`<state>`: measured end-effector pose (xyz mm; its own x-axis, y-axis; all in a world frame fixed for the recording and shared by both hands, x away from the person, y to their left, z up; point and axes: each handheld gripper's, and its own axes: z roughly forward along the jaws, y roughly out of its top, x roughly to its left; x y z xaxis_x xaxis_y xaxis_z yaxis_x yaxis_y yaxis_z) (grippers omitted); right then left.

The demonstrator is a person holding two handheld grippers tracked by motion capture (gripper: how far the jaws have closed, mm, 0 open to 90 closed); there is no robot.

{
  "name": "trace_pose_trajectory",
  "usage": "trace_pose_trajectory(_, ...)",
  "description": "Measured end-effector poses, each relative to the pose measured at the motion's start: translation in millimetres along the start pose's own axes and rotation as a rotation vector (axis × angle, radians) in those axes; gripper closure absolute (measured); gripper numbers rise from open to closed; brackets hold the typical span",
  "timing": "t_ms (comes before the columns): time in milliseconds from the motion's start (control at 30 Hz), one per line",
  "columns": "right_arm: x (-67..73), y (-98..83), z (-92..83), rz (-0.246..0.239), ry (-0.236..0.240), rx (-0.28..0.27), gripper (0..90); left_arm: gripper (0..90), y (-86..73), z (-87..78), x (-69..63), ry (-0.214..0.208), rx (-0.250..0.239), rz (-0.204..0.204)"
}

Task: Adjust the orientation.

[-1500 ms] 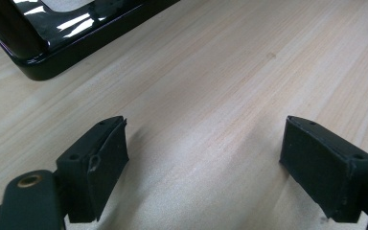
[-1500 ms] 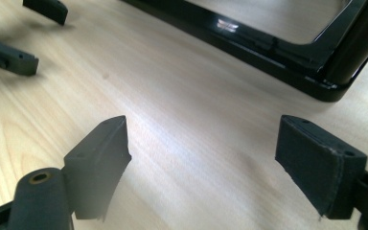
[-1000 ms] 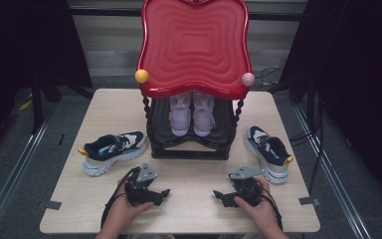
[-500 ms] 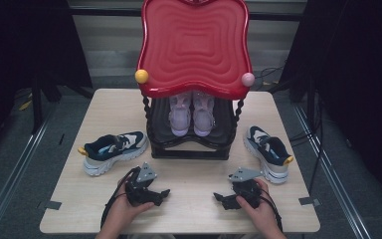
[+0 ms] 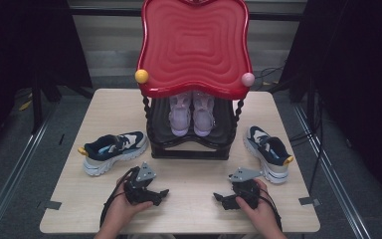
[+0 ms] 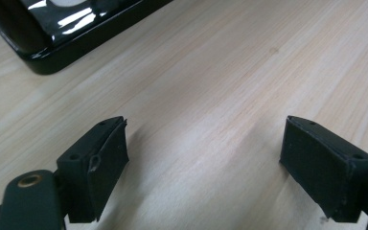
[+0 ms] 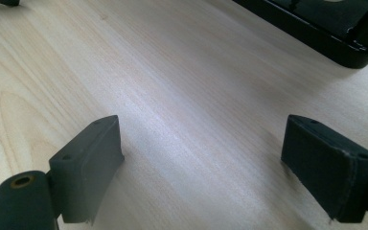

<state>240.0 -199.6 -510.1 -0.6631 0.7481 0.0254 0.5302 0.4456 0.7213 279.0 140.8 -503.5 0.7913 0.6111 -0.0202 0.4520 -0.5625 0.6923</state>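
Pale wood grain runs under both my tools, and nothing lies between either pair of jaws. My left gripper (image 5: 160, 192) rests on the surface (image 5: 194, 169) at about seven o'clock from the black rack (image 5: 189, 149), its jaws spread wide and released. My right gripper (image 5: 221, 197) sits at about five o'clock from the rack, jaws likewise apart and empty. In the left gripper view the glossy corner of the rack's base (image 6: 52, 52) lies at eleven o'clock, well apart from my pads.

Compared with a second ago, almost nothing has shifted: both hands lie where they lay, the jaws are as wide as they were, and the shoes have not moved. I take that to mean the work has not started; I am parked and ready.

The dark sneaker on the left (image 5: 113, 151) lies on the surface at nine o'clock from the rack, toe pointing away from it. Its mate on the right (image 5: 269, 152) lies at three o'clock. A lilac pair (image 5: 192, 113) already stands inside the rack under the red wavy top (image 5: 195, 45).

My guess is that the dark pair goes into the rack next, each hand taking the shoe nearest to it.
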Motion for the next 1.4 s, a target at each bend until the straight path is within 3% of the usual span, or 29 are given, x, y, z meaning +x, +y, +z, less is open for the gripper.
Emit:
trace_pose_trajectory(300,0.0,0.0,-0.1,0.0,0.0,0.0,13.2,19.2,9.8,-15.2,8.5,-0.02,0.057,0.006)
trace_pose_trajectory(433,-0.1,0.0,-0.1,0.0,0.0,0.0,13.2,19.4,12.0,-20.2,10.5,-0.021,0.113,0.041)
trace_pose_trajectory(567,-0.1,0.0,-0.1,0.0,0.0,0.0,13.1,19.8,13.9,-24.2,13.5,-0.037,0.161,0.048)
trace_pose_trajectory(667,-0.1,0.0,-0.1,0.0,0.001,0.0,13.2,20.1,17.6,-28.9,17.1,-0.025,0.186,0.052)
trace_pose_trajectory(1000,-0.1,0.0,-0.1,0.0,0.001,0.0,13.1,20.2,32.9,-42.0,28.1,-0.037,0.203,0.053)
trace_pose_trajectory(1267,-0.1,0.0,-0.1,0.0,0.001,0.0,13.1,20.7,40.9,-52.5,42.4,0.008,0.211,0.052)
trace_pose_trajectory(1400,-0.1,0.0,-0.1,0.0,0.001,0.0,13.1,20.7,45.4,-57.9,49.9,0.017,0.247,0.047)
